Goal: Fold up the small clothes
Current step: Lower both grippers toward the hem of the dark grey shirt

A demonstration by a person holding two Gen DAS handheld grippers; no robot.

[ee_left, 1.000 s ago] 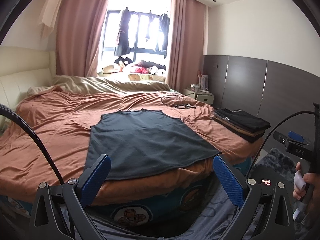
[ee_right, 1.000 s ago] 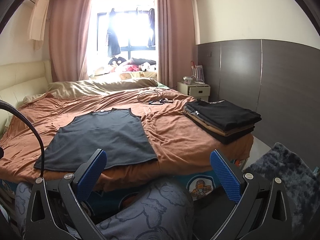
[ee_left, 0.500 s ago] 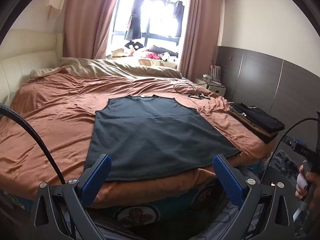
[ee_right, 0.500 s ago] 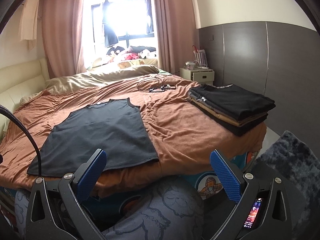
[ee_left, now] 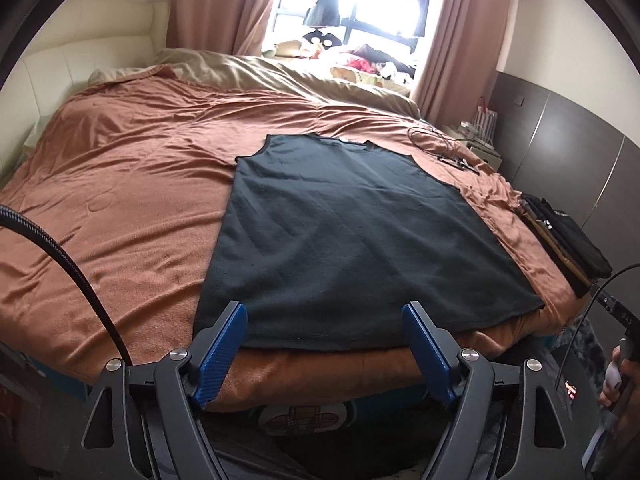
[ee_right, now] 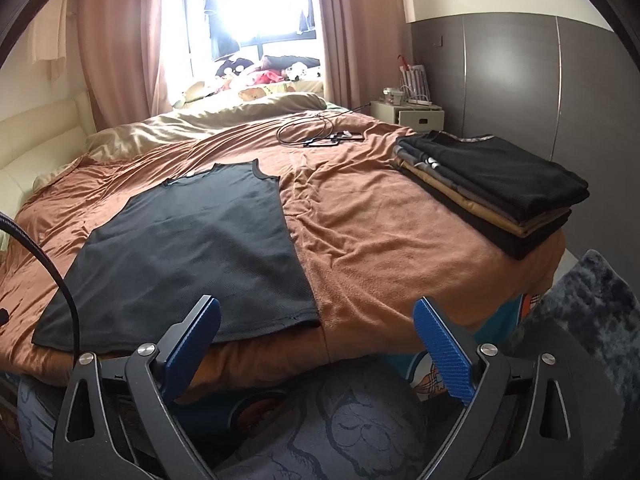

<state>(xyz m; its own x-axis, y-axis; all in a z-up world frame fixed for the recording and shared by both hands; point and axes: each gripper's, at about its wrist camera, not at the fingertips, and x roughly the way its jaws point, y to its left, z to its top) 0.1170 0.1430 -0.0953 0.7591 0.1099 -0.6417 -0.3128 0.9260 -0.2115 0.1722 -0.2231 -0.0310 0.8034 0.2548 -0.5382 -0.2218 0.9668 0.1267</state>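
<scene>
Left gripper (ee_left: 324, 338) tilted downward, blue pads spread with jaws closing, nothing between them. Right gripper (ee_right: 316, 332) also angled down, pads wide apart — jaws closing too, gap empty. In the left wrist view a hand (ee_left: 618, 380) shows at the right edge, wrapped around a gripper handle — only partly visible.

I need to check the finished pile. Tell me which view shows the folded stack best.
The right wrist view: the folded stack lies whole and near, its black, tan and grey layers distinguishable. The left wrist view shows it only small and squeezed at the right edge.
</scene>
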